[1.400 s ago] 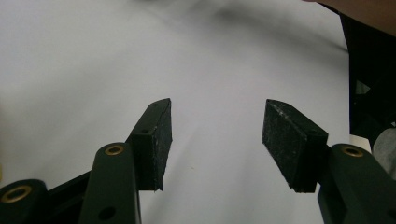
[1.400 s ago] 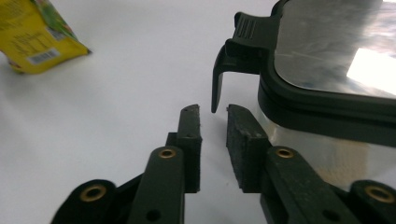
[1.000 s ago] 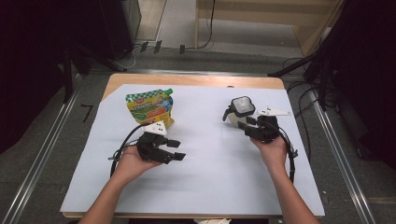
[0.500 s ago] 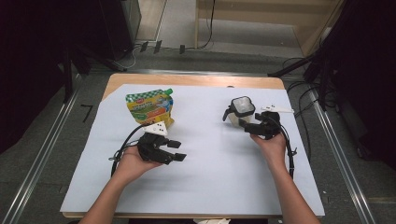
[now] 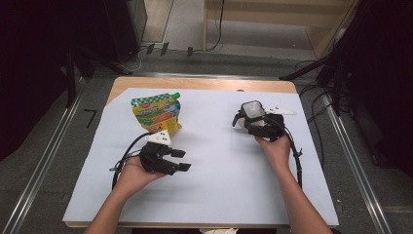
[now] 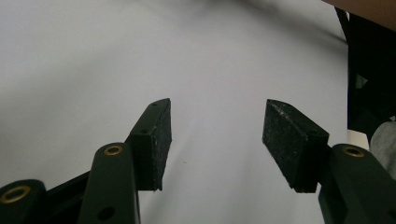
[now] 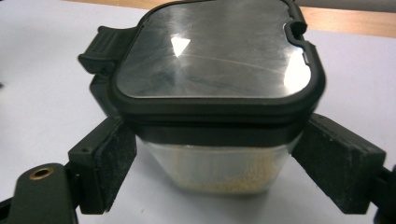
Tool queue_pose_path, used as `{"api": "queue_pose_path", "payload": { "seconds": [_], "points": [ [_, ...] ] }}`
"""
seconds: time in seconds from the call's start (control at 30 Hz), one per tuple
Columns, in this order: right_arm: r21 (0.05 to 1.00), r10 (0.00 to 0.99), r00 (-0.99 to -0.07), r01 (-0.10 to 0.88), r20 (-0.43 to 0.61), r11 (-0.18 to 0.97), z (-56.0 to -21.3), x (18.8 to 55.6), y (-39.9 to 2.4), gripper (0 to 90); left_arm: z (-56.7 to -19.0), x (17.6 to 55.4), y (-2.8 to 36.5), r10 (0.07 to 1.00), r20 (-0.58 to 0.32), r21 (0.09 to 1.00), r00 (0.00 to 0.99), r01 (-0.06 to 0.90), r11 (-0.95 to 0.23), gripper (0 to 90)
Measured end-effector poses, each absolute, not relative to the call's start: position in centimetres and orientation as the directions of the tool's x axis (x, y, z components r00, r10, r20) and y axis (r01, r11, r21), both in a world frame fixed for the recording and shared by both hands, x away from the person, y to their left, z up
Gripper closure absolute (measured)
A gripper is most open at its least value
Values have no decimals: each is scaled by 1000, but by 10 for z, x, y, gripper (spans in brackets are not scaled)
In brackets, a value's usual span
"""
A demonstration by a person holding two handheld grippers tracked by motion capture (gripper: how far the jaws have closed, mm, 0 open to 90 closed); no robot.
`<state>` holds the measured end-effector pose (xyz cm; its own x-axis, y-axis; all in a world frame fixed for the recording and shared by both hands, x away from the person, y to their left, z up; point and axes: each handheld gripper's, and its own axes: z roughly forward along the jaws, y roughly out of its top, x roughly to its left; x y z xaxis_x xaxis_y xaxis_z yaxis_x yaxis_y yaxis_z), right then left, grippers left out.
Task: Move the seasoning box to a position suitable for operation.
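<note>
Your right gripper (image 7: 217, 163) has just been opening, and its jaws now sit either side of the jar (image 7: 219, 93), pads (image 7: 114, 163) right at the glass under the lid's rim. I'd say they're off it, but only barely.

What could go wrong: pull back at an angle and a pad can catch that black rim and tip or drag the jar, so I'd back straight out. The side latch (image 7: 100, 44) sticks out too, easy to snag.

The jar stands upright on the white sheet (image 5: 219, 161), at the far right, well apart from the pouch (image 5: 156, 113). It's clear glass, squarish, with a thin layer of pale grains at the bottom, and a shiny lid in a black frame, seated flat.

Your left gripper (image 5: 178, 160) is about half open, holding nothing, low over the sheet just in front of the pouch.
</note>
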<state>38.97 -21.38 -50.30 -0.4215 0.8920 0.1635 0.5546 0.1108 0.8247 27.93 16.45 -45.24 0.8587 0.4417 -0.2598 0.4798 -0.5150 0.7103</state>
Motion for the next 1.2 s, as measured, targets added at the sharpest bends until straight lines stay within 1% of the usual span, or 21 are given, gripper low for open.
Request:
{"api": "queue_pose_path", "payload": {
  "seconds": [0.13, 0.2, 0.43, 0.6, 0.8, 1.07, 1.17, 1.2],
  "points": [
    [831, 896, -420, 543, 143, 121, -505, 392, -210, 144, -453, 277, 165, 448, -261, 706, 855, 486, -515, 431],
    [844, 903, -413, 522, 121, 126, -508, 394, -207, 140, -454, 277, 165, 448, -262, 706, 855, 486, -515, 431],
    [859, 910, -400, 499, 109, 117, -513, 398, -202, 137, -455, 274, 166, 449, -264, 702, 854, 489, -517, 430],
    [872, 923, -379, 473, 73, 125, -518, 401, -196, 142, -456, 274, 168, 450, -273, 702, 850, 496, -511, 430],
    [877, 923, -375, 468, 89, 105, -521, 407, -194, 139, -457, 273, 167, 450, -278, 695, 848, 501, -515, 430],
    [870, 925, -374, 475, 61, 135, -519, 409, -191, 156, -457, 273, 168, 456, -277, 698, 846, 503, -510, 430],
    [869, 926, -373, 477, 61, 134, -518, 408, -192, 157, -457, 273, 168, 456, -279, 699, 845, 504, -507, 430],
    [869, 925, -372, 481, 77, 121, -518, 408, -192, 158, -457, 273, 169, 454, -280, 698, 846, 504, -508, 430]
  ]
}}
